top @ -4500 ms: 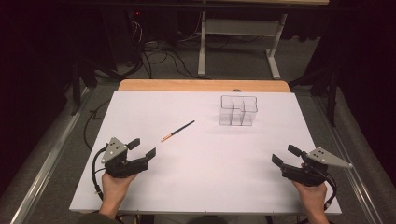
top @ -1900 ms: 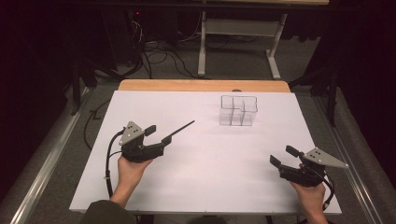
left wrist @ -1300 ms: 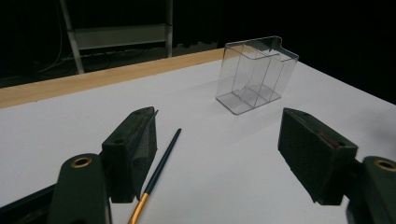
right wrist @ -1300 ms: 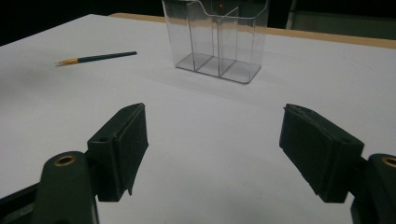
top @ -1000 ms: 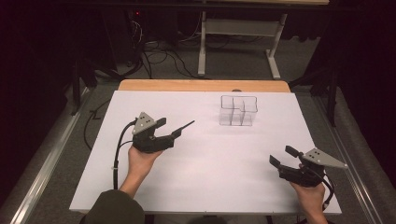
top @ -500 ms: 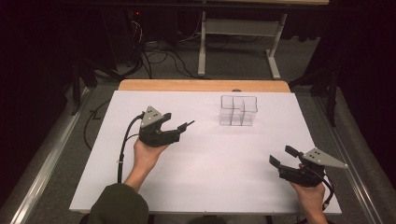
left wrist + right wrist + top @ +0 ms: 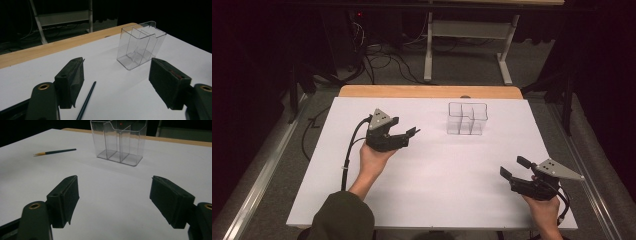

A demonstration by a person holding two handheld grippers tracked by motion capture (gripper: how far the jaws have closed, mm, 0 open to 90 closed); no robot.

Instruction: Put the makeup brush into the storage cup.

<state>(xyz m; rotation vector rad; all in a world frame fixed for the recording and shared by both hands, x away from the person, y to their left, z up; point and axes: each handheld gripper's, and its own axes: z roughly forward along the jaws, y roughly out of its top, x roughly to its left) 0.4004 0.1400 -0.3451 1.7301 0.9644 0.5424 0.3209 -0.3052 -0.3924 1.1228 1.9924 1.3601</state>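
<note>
- High view: the left gripper (image 7: 411, 134) hovers over the white table (image 7: 437, 200) left of centre, jaws apart and empty, aimed toward the clear organizer (image 7: 467, 119) farther back and to the right. The right gripper (image 7: 510, 170) rests near the front right corner, jaws likewise apart and holding nothing, well apart from the work. The left is judged the nearer hand.
- Left gripper view: the pencil (image 7: 87, 100) lies flat on the table beneath the gripper, close beside the left-hand jaw rather than centred in the gap. Its long axis runs roughly along the reach, not across the jaws; the organizer stands beyond.
- Right gripper view: the pencil lies far off to the left of the organizer, its sharpened tip pointing away from it.
</note>
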